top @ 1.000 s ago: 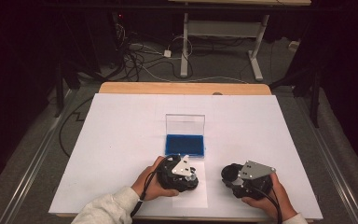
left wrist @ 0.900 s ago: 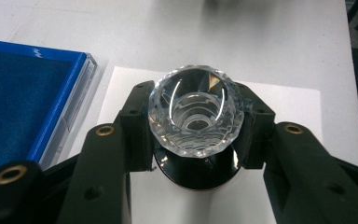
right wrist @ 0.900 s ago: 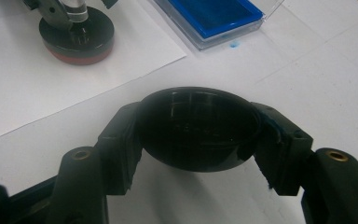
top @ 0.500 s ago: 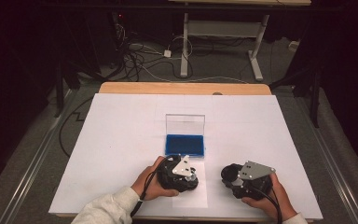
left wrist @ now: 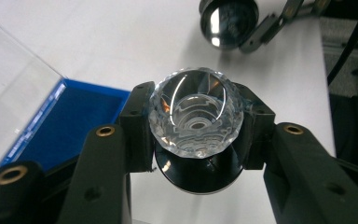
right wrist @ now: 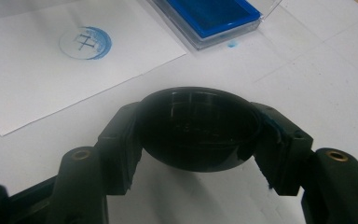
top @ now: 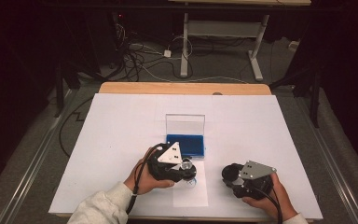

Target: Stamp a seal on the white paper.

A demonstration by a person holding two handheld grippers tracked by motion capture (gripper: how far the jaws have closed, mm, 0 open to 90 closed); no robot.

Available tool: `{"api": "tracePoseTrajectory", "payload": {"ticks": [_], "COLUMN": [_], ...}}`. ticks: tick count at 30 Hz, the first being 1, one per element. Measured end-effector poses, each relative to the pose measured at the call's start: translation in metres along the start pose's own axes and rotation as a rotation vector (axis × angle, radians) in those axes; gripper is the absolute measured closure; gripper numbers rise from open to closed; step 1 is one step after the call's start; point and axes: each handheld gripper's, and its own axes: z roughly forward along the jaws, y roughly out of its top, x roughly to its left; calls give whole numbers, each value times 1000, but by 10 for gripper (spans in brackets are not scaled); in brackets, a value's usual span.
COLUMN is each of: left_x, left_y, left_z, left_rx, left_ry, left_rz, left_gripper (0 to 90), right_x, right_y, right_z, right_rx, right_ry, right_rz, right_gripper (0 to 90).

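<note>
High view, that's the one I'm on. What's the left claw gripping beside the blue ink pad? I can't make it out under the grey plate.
Observer: The left claw is shut on a clear faceted crystal-like knob with a round black base beneath it. It looks like a stamp.
Operator: And the other one?
Observer: The right claw is shut on a glossy black dome-shaped cap, clamped between both pads.
Operator: Anything printed yet?
Observer: Yes, the white paper sheet carries a round blue stamped mark with dark lines inside it.
</note>
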Motion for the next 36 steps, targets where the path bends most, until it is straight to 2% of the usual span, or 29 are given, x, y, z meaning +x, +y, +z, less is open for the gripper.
{"api": "tracePoseTrajectory", "payload": {"ticks": [3,8,13,18,22,24,30,36], "left_x": [-1,-1,-6,-8,-12,-15,-15,-18], "left_y": [2,2,0,-7,-12,-12,-15,-18], "left_z": [-7,-10,3,23,37,41,43,45], "left_rx": [-9,-17,32,88,130,151,143,147], "left_ry": [23,30,30,0,-16,-5,-17,5], "left_rz": [12,14,39,42,64,81,71,94], "left_gripper": [547,547,547,547,547,547,547,547], "right_x": [0,0,0,0,0,0,0,0], "right_y": [1,0,0,0,0,0,-1,-1], "right_z": [-1,0,0,0,0,0,0,0], "right_rx": [-3,-4,-2,3,5,3,7,10], "right_ry": [-2,-1,-1,1,4,1,6,7], "right_rz": [-1,2,-1,-4,-1,-5,-1,-6], "right_gripper": [385,385,385,385,385,385,385,385]}}
